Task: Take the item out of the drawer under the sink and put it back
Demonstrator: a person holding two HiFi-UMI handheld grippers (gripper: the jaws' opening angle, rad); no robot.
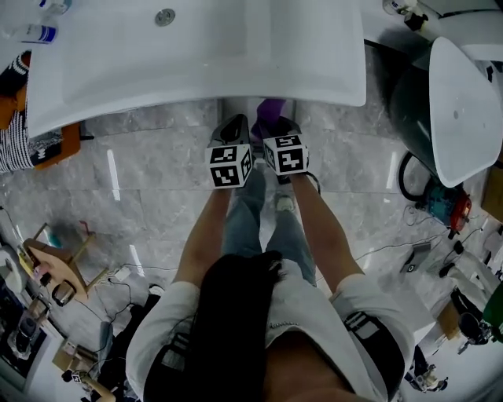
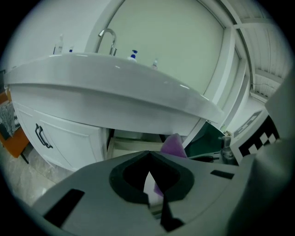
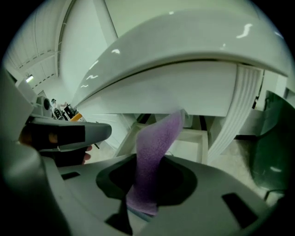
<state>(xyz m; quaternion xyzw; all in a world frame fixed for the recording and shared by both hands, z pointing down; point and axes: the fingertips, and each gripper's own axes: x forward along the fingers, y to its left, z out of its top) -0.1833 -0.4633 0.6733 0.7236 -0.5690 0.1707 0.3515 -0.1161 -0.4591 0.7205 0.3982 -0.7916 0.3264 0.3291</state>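
The right tongs are closed narrowly on a purple cloth, which stands up past their tips. Just beside them, the left tongs are almost together, with nothing clearly in them. Beyond both tongs is the open drawer, under the white sink.

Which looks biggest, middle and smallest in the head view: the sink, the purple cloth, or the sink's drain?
1. sink
2. purple cloth, mostly hidden
3. drain, only slightly smaller
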